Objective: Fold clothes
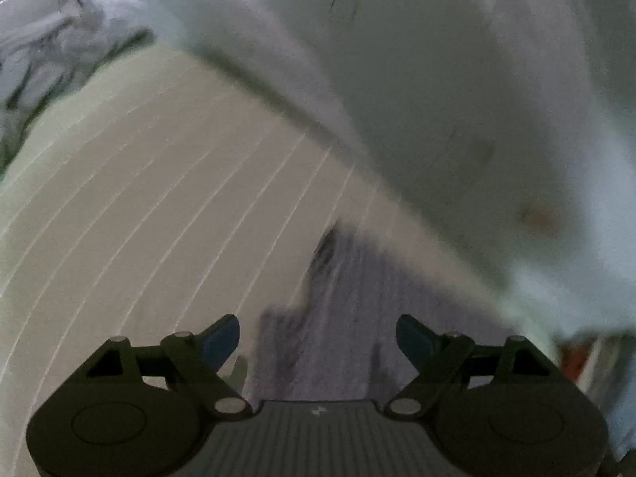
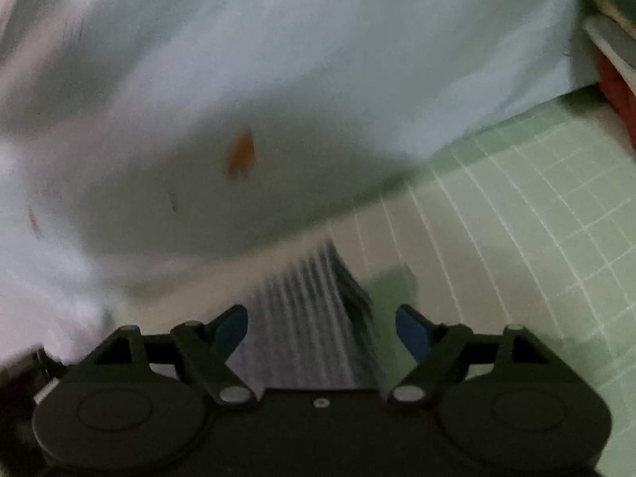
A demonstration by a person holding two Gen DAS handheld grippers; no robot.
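While our left gripper (image 1: 318, 340) and right gripper (image 2: 321, 332) stood spread and empty, the pale white garment (image 2: 278, 79) beyond their fingers risked slumping unevenly on the green gridded mat (image 2: 536, 218).

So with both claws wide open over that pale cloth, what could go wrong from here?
The left gripper and right gripper are both open, with nothing pinched. The white garment looks bunched and raised rather than flat on the green grid mat, so the fold may slump or crease. A striped grey fabric lies beneath the jaws; a hasty grab might catch it instead. Both views are blurred, so edges are hard to judge.
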